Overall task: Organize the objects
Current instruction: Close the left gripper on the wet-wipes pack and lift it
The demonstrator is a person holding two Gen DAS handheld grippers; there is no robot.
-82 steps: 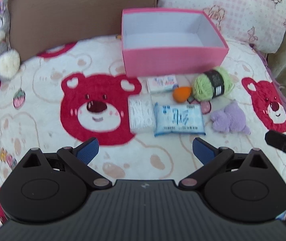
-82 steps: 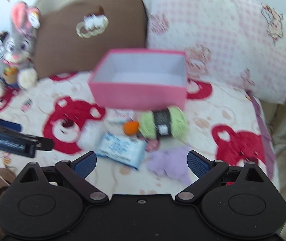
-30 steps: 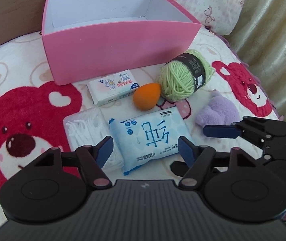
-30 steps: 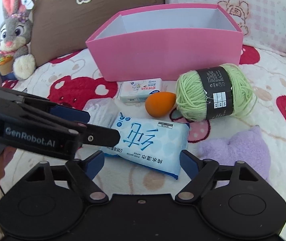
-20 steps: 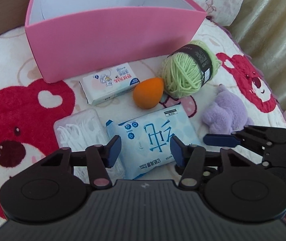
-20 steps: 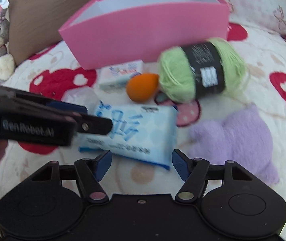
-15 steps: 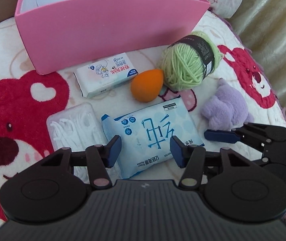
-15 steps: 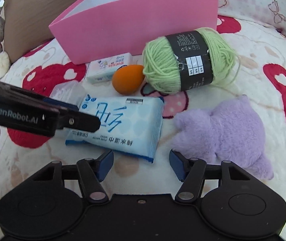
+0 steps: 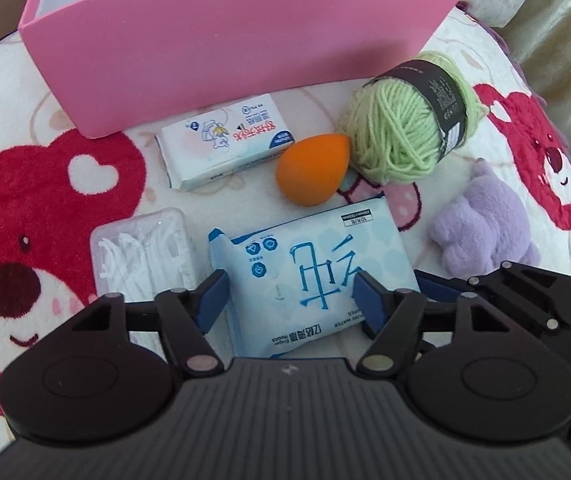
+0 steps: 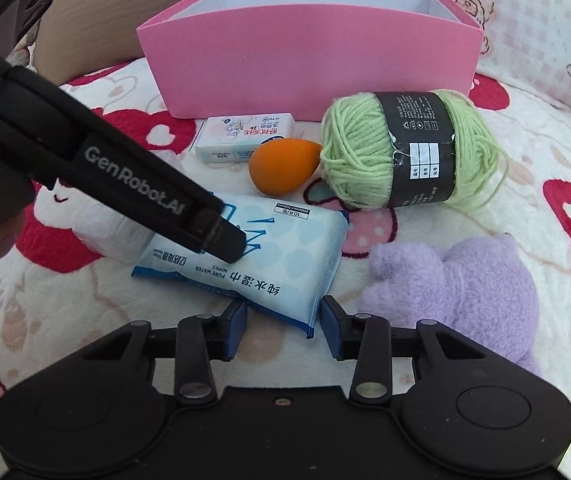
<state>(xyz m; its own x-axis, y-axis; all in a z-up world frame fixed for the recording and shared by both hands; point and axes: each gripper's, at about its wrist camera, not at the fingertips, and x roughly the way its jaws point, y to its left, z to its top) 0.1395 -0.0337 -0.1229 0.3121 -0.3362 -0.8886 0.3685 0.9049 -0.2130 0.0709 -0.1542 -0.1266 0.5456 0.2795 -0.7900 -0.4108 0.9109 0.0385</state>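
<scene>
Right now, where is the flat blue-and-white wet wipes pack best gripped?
Probably across its narrow width, coming down from above at the near end: the flat blue-and-white wet wipes pack lies flat, soft and thin, between the left gripper fingers, with clear blanket along both long edges.

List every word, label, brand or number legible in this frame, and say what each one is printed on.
"GenRobot.AI": on the side of the left gripper, right wrist view.
"PURE WATER WIPES": on the blue wipes pack.
"10" plus one character: small box on that pack; the line above it is too small.
Large Chinese characters on the pack: visible, not transcribed.
Small tissue pack: print too small.
Yarn band: print too small.
</scene>
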